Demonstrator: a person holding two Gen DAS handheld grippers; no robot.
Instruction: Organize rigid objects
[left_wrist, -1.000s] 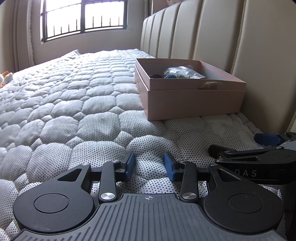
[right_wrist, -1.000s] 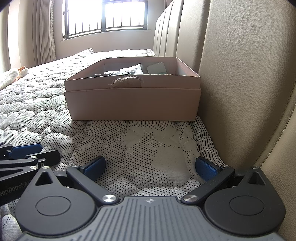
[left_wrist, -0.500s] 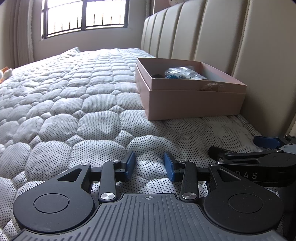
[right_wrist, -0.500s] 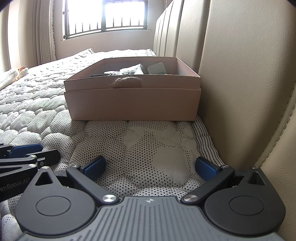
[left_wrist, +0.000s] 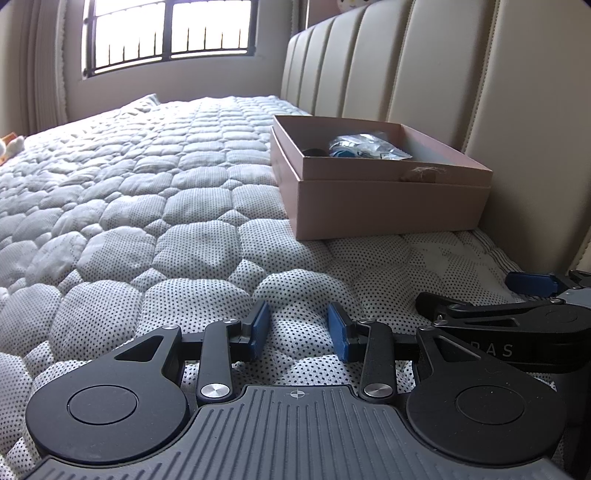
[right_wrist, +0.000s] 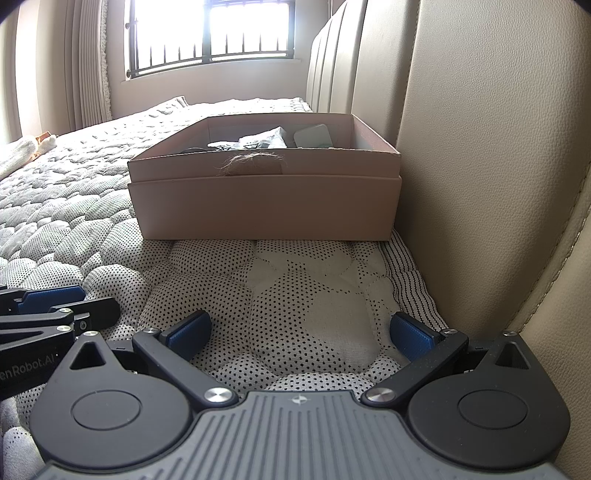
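A pink open box (left_wrist: 388, 203) stands on the mattress against the headboard; it also shows in the right wrist view (right_wrist: 266, 199). Inside lie a clear bag with blue parts (left_wrist: 365, 146), a dark round item (left_wrist: 314, 152), a crumpled bag (right_wrist: 264, 140) and a pale flat case (right_wrist: 312, 134). A twine tuft (right_wrist: 247, 164) hangs over its near rim. My left gripper (left_wrist: 298, 330) rests low on the mattress, empty, its jaws a small gap apart. My right gripper (right_wrist: 301, 332) is wide open and empty, short of the box.
The beige padded headboard (right_wrist: 480, 147) runs close along the right. The quilted mattress (left_wrist: 147, 206) stretches left toward a barred window (left_wrist: 166, 33). A small plush toy (left_wrist: 9, 146) lies at the far left edge. Each gripper shows in the other's view.
The left gripper has tilted and shifted slightly, so the box sits a little lower and farther right in its view. The right gripper has not moved. Neither gripper's opening has changed.
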